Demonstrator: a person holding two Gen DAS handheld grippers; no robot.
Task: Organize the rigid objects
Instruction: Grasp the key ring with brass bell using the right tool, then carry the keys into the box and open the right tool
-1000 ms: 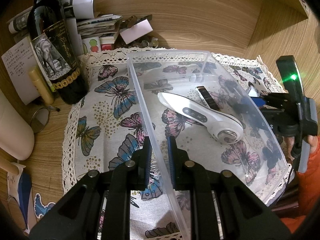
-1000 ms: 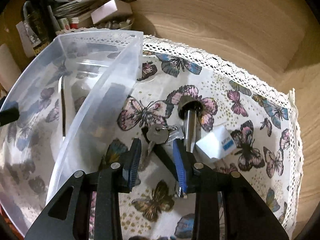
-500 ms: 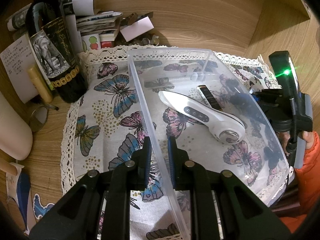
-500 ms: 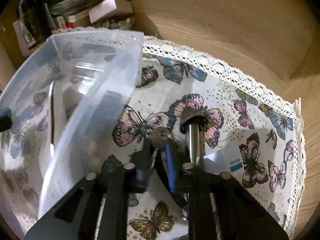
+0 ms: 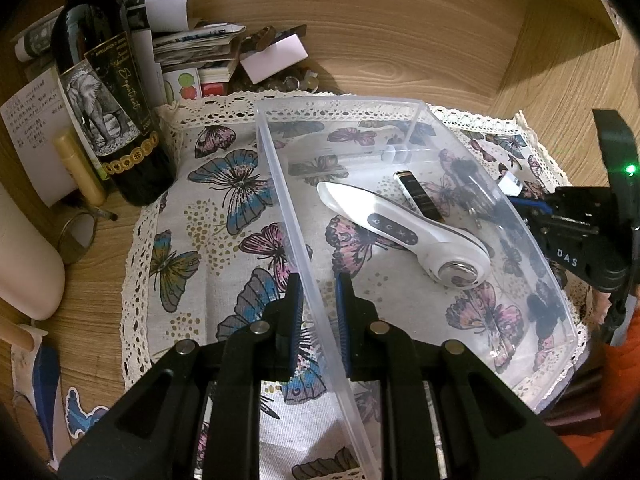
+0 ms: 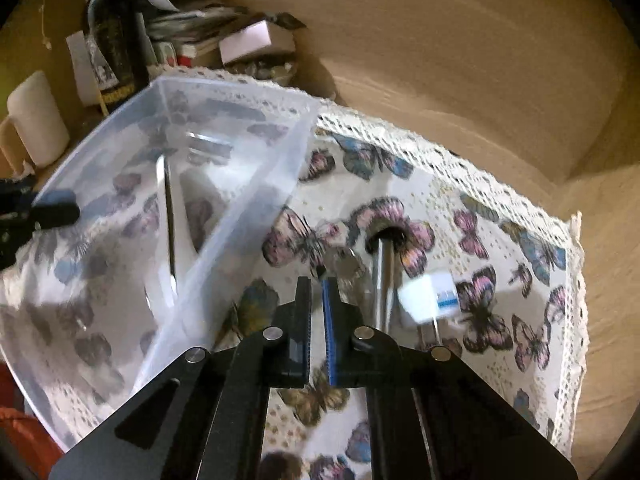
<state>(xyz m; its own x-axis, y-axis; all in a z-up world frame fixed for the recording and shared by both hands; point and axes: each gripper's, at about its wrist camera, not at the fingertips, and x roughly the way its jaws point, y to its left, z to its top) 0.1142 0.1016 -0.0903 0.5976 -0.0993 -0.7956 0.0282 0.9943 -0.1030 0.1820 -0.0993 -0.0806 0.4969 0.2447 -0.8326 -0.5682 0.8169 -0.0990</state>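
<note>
Left wrist view: left gripper has its jaws clamped on the near long wall of the clear plastic bin, apparently to steady it while it is filled.
Inside the bin: a white handheld device and a dark slim bar lie on its floor, seemingly already sorted.
Right wrist view: right gripper has just closed its jaws on a key bunch, pinched at the tips just outside the bin's right wall; motion blur hides how firm the hold is.
Beside the keys: a metal rod with a dark cap and a white plug adapter lie on the butterfly cloth, not yet binned.
Obstacle: the bin's right wall stands between the keys and the bin floor, so the load likely must clear the rim.
Far edge: a wine bottle and stacked papers crowd the desk behind the bin.
</note>
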